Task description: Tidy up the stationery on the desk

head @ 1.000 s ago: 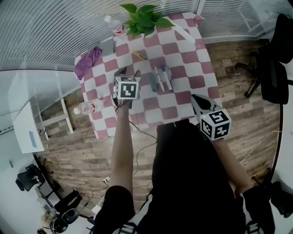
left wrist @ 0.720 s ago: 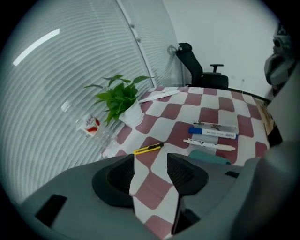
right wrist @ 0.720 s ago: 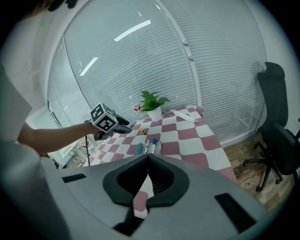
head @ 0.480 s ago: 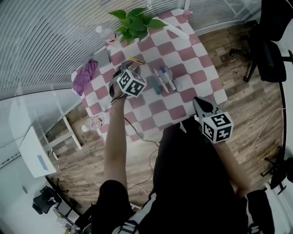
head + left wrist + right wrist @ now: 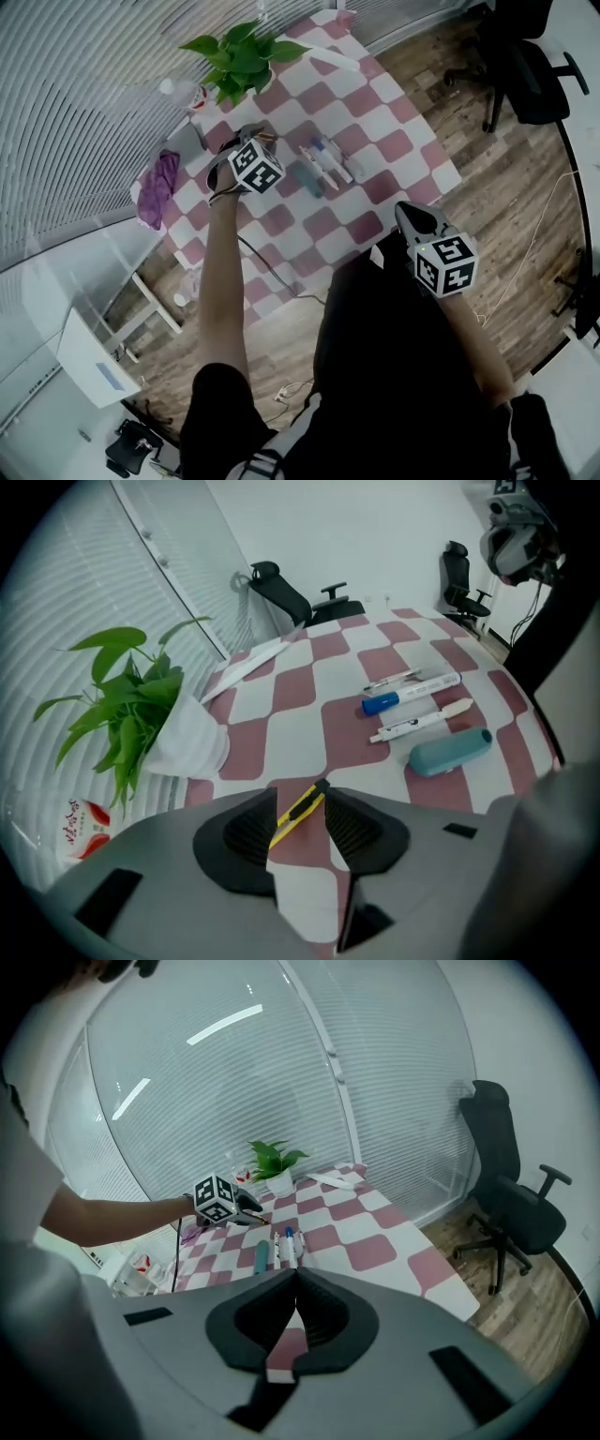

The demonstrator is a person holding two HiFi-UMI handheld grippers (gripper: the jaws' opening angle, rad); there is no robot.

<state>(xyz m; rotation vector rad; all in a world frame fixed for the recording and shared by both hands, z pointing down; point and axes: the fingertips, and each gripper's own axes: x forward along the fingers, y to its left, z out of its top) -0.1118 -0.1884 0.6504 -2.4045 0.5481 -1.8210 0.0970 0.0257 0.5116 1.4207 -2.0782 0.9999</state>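
A yellow utility knife (image 5: 298, 817) lies slantwise on the red-and-white checked table (image 5: 394, 145). My left gripper (image 5: 300, 795) points steeply down over it, with a jaw on each side. The jaws have just been opening; the knife lies between them and the pads do not press on it. In the head view the left gripper (image 5: 246, 142) is at the table's far left, near the plant. To its right lie a teal case (image 5: 450, 752), a white pen (image 5: 422, 721) and a blue marker (image 5: 412, 692). My right gripper (image 5: 405, 212) hangs shut and empty at the table's near edge.
A potted plant (image 5: 234, 56) in a white pot stands at the far corner, beside a bottle (image 5: 178, 89). A purple cloth (image 5: 155, 183) lies at the left edge. A white paper roll (image 5: 333, 58) lies at the back. A black office chair (image 5: 525, 56) stands on the wooden floor.
My left gripper has moved towards the plant and down over the yellow knife, rolling its wrist. The right gripper has hardly shifted and stays shut. The head view has swung round.
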